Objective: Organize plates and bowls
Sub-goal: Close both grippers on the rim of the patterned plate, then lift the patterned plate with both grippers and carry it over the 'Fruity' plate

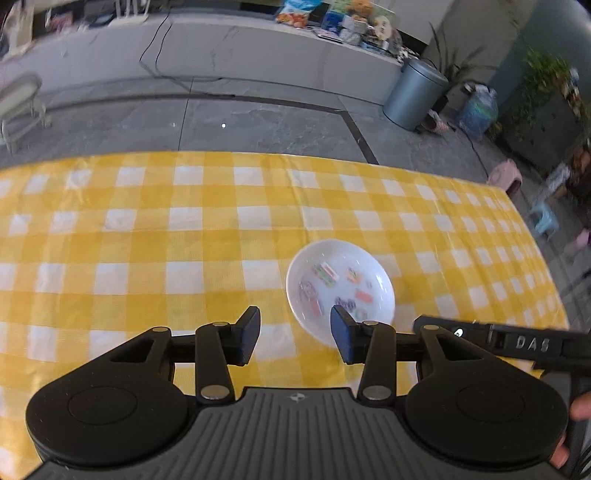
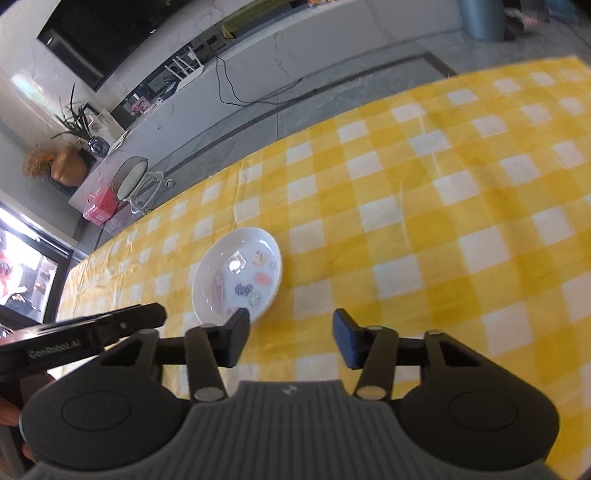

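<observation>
Sitting near the tablecloth's (image 1: pixel 147 236) far edge, the bowl (image 1: pixel 340 288) is empty; both grippers gape, holding nothing. Left gripper (image 1: pixel 295 334) alone shows a bin (image 1: pixel 413 94); right gripper (image 2: pixel 291 338) a television (image 2: pixel 103 33).

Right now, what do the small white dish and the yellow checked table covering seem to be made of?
Dish: glazed ceramic or melamine; glossy white with bright highlights and printed colourful motifs, the look leaves it open.
Table covering: looks like woven cloth, matte, with soft creases and fold lines; a coated fabric can't be ruled out.
</observation>
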{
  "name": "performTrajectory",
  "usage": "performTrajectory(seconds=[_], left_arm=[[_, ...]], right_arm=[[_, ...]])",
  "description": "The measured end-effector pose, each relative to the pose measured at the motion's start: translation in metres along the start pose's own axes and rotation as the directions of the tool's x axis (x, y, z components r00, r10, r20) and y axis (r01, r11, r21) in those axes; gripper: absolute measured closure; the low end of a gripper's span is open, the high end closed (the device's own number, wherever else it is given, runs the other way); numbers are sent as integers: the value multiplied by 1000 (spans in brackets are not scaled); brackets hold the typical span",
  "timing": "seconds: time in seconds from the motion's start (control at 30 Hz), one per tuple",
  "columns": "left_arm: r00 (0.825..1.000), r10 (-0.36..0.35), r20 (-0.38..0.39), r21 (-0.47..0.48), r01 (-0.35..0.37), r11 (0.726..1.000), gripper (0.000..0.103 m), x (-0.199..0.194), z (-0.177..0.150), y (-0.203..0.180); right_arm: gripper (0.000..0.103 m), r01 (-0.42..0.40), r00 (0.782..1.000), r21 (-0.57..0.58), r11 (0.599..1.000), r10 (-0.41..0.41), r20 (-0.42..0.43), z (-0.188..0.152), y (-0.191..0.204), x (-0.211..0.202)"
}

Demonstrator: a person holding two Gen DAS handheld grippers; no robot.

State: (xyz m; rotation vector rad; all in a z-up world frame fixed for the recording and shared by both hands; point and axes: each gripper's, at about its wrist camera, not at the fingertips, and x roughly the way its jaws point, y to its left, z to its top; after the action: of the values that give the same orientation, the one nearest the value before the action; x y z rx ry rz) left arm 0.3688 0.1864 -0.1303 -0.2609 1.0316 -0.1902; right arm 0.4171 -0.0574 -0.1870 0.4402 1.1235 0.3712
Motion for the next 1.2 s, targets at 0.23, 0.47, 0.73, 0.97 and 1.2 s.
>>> performTrajectory(seconds=[0.23, 0.47, 0.73, 0.97, 1.2], left_arm=[[1000, -9, -20, -39, 9, 999, 67, 25, 3, 8], [999, -21, -33, -51, 19, 999, 91, 31, 6, 12], [999, 4, -45, -47, -6, 999, 98, 20, 3, 0], [999, 35, -37, -36, -36, 999, 100, -16, -3, -27], [1000, 25, -1, -11, -25, 1000, 100, -63, -23, -69]], right_arm=[[75, -5, 1000, 31, 999, 6, -21, 13, 5, 29], [98, 1, 1000, 19, 1000, 0, -27, 18, 10, 40], [100, 2, 1000, 32, 999, -1, -23, 17, 6, 28], [100, 1, 1000, 33, 999, 0, -29, 7, 10, -5], [99, -14, 999, 32, 999, 16, -36, -14, 5, -67]])
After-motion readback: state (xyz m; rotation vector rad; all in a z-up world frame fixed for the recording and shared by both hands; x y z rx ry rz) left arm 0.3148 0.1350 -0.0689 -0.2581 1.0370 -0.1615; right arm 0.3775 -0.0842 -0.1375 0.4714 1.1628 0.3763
